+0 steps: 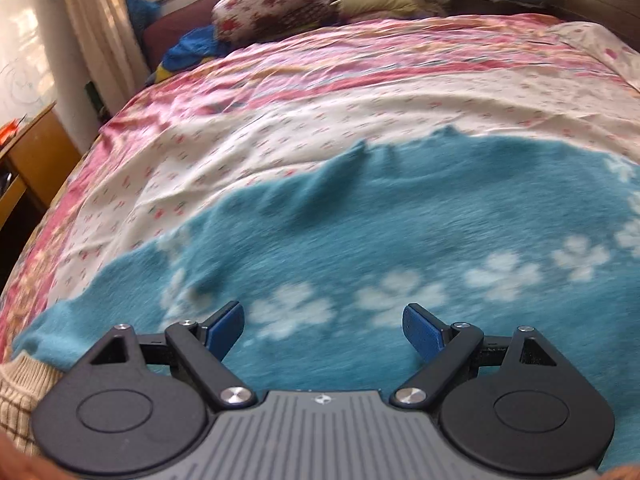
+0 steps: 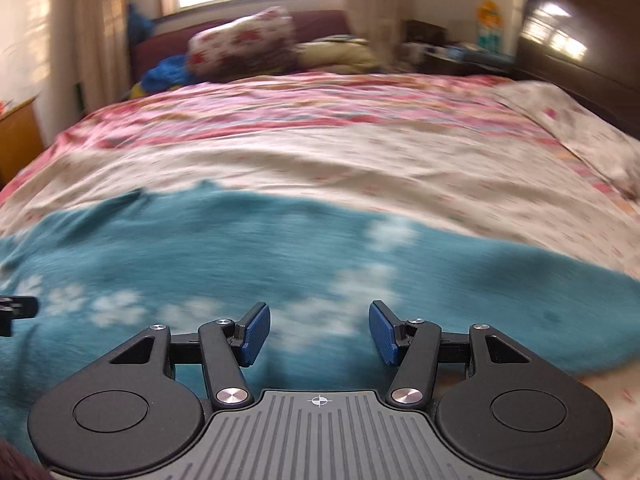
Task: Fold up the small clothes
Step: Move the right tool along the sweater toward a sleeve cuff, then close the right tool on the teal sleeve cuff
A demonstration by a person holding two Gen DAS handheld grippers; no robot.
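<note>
A teal fleece garment [image 1: 400, 208] with white flower prints lies spread on the bed, its far edge rumpled into small peaks. My left gripper [image 1: 323, 316] hovers over its near part, jaws wide apart with nothing between the blue pads [image 1: 226, 328]. In the right wrist view the same teal garment [image 2: 200, 240] fills the lower left. My right gripper [image 2: 319, 312] hangs above it, jaws partly apart and empty. A black bit of the left gripper [image 2: 16, 308] shows at the left edge. Both views are motion-blurred.
The bed sheet [image 1: 320, 100] is cream and pink floral. A flowered pillow [image 1: 268, 0] and a blue cloth heap [image 1: 188, 48] lie at the far end. A wooden desk [image 1: 36, 148] stands left, a dark headboard [image 2: 580, 40] right. A beige knit sleeve [image 1: 20, 392] shows bottom left.
</note>
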